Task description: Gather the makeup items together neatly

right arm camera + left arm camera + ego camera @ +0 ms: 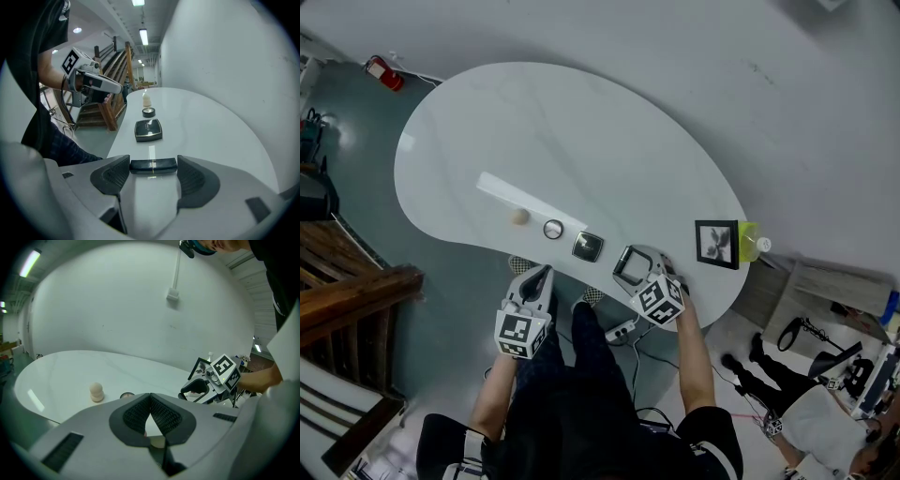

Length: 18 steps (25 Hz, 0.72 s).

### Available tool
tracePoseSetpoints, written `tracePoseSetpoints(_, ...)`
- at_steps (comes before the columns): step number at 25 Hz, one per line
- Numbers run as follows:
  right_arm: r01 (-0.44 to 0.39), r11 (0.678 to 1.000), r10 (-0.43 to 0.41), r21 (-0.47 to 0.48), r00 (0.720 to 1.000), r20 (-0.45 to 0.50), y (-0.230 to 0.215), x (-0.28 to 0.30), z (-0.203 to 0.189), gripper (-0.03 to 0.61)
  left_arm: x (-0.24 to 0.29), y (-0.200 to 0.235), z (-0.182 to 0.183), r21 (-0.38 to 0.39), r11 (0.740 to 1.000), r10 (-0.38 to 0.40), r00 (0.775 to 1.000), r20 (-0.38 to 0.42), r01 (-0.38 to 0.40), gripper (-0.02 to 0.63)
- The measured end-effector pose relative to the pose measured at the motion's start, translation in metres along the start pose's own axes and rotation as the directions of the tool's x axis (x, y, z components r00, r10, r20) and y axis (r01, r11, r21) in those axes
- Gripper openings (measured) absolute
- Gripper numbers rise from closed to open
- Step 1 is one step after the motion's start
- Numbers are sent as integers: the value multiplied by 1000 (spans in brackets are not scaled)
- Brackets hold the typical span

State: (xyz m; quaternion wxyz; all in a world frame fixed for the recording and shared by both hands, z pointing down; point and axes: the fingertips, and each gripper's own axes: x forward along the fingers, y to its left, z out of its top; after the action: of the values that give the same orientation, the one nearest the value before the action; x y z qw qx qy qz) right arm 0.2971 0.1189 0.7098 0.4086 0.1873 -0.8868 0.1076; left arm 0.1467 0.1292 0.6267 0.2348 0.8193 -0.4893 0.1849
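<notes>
- A white kidney-shaped table is seen from above on a grey floor, with a pale wall behind it
- A wooden staircase is seen off the table's left end
- The right gripper is held low over the near edge of the table, its jaws set moderately apart; a black tube with a gold band is spanned crosswise between the pads, one end against each
- The left gripper is held just off the near edge, over the floor, with its jaws closed together on nothing
- A framed picture is stood at the right end of the table, with a yellow-green bottle just beside it
- A square black compact is laid flat just left of the right gripper
- A round black jar is placed near the compact, on its left and apart from it
- A beige makeup sponge is stood upright at the left end of this row
</notes>
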Motion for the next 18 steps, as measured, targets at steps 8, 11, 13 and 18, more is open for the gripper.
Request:
tracePoseSetpoints(8,18,1000,-18,-1,1000,14,-2,-8,3,301,-1,-5,2,3,1000,-4,1000,5,4,17)
tracePoseSetpoints(11,29,999,-30,22,999,43,-5,-16,11,299,-3,-7,7,10,1000,-5,1000,13,5,17)
tracePoseSetpoints(13,49,998,-52,45,996,69,-9,-23,17,299,-4,-10,12,18,1000,-9,1000,21,9,17)
tracePoseSetpoints(18,103,984,-124,143,982,144,-19,-47,36,298,-10,-17,31,42,999,-23,998,54,21,17)
